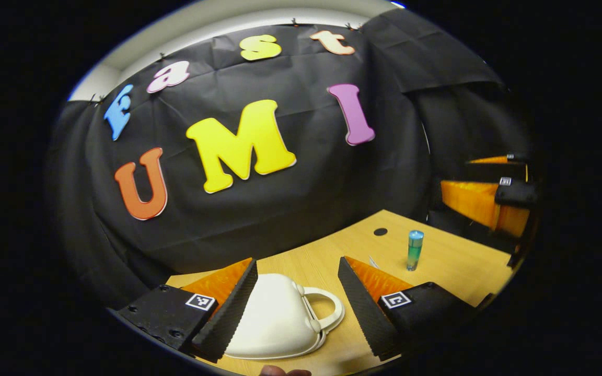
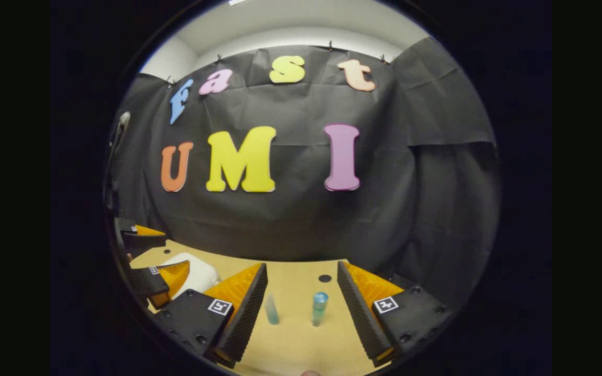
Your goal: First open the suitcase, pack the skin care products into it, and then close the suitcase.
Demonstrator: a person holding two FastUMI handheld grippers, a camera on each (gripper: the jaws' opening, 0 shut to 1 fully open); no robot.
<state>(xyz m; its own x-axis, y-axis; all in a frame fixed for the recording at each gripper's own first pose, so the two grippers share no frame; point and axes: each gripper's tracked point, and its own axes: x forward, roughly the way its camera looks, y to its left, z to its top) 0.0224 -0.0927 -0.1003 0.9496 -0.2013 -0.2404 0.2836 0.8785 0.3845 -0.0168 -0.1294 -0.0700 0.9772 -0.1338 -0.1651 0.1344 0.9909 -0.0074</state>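
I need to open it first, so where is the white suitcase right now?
The white suitcase lies closed on the wooden table, between the left tool's open fingers in the left gripper view, left of the blue-capped bottle.

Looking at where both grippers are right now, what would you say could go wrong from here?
The suitcase is shut, and the open left gripper sits off-centre from its handle, so a grab might slip or push the case. The two slim bottles stand upright between the open right gripper's fingers; a finger could tip one.
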